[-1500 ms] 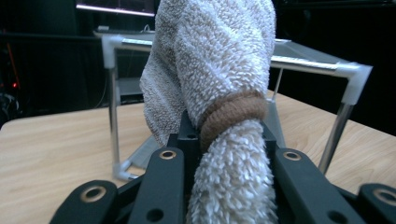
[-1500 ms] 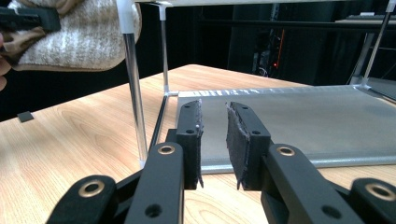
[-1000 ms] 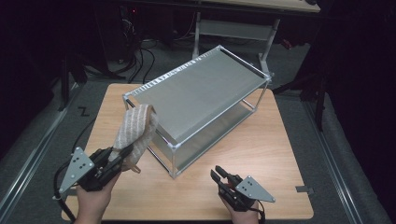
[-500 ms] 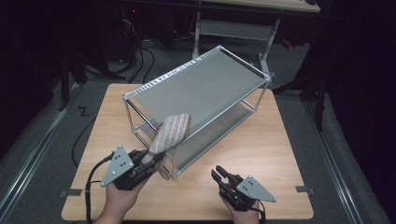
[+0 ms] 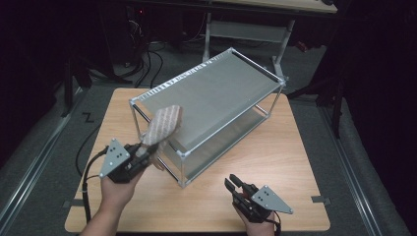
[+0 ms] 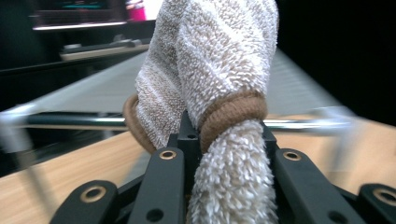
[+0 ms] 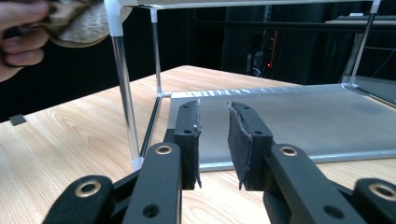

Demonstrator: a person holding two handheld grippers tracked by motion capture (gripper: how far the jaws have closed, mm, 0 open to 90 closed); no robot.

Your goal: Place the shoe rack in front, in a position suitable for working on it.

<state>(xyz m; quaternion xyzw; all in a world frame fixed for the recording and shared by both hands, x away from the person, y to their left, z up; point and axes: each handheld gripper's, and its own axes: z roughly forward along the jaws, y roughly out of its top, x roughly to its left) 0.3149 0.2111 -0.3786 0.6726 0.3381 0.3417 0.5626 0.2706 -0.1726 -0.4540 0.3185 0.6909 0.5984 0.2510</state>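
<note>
A beige-and-white striped terry cloth (image 5: 163, 125) with a brown cuff stands up out of my left gripper (image 5: 147, 152), which is shut on it. In the left gripper view the cloth (image 6: 219, 70) is pinched between the black jaws of the left gripper (image 6: 224, 135), with the rack's top rail just behind. The cloth's upper end leans over the near left corner of the metal two-shelf rack (image 5: 216, 98). My right gripper (image 5: 232, 183) rests low over the table near its front edge. The jaws of the right gripper (image 7: 214, 116) stand a narrow gap apart with nothing between them, pointing at the rack's lower shelf (image 7: 303, 116).
The rack stands diagonally across the middle of the wooden table (image 5: 275, 162). Its near corner post (image 7: 122, 93) rises just left of my right gripper. The person's left hand (image 7: 18, 42) and the cloth (image 7: 79, 23) show at the upper left of the right gripper view. Cables lie on the floor behind.
My left gripper has carried the cloth rightward from the table's left side to the rack's near corner, and the cloth now leans over the top shelf. The right gripper has stayed put.
</note>
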